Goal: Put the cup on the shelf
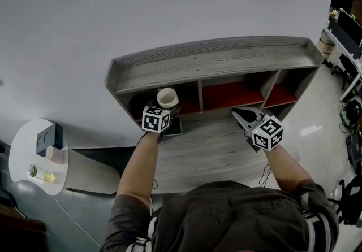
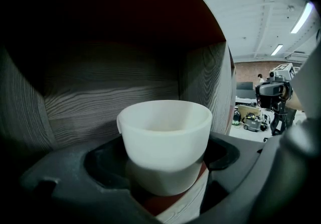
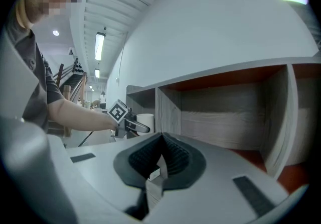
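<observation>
A small round white table (image 1: 21, 144) stands far left. The left gripper (image 1: 164, 109) has its jaws squeezed on the white cup (image 2: 165, 135). The cup is upright at the mouth of the left box of the wooden shelf (image 1: 215, 62). The right gripper (image 3: 161, 156) is closed tight with nothing in it, in front of the middle box.

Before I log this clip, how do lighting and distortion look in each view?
Head view: even light, sharp, the shelf bowed by the lens. Left gripper view: dark compartment and black corners, the cup bright and sharp, the fingers under it dim. Right gripper view: bright, strong fisheye curving the shelf's top edge.
</observation>
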Demonstrator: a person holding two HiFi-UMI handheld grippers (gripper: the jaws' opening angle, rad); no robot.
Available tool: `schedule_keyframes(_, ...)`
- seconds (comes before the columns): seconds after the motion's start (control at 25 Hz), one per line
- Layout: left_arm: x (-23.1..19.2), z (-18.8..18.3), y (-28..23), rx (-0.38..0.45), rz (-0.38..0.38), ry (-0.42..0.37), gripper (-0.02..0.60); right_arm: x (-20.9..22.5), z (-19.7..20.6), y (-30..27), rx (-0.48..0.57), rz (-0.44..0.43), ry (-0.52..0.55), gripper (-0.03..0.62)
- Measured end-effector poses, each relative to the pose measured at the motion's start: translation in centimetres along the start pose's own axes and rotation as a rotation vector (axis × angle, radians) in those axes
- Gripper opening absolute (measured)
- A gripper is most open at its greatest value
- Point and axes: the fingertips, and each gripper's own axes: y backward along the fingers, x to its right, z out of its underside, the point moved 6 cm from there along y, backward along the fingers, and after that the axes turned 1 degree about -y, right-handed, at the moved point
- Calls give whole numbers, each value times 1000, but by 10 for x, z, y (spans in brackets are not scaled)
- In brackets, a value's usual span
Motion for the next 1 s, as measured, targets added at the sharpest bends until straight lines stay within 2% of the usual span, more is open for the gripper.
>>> schedule_keyframes(0.4,-3,0,0,-8,9,27,428,-5,-1,3,2,-4,5,-8)
schedule_keyframes(0.6,-2,-4,4,41,4,74,430,-5,-2,6,4,-2,6,-8)
schedule_keyframes(1.0,-1,3,39,101,-56,98,430,-9,-4,7,9,-10,13,-8)
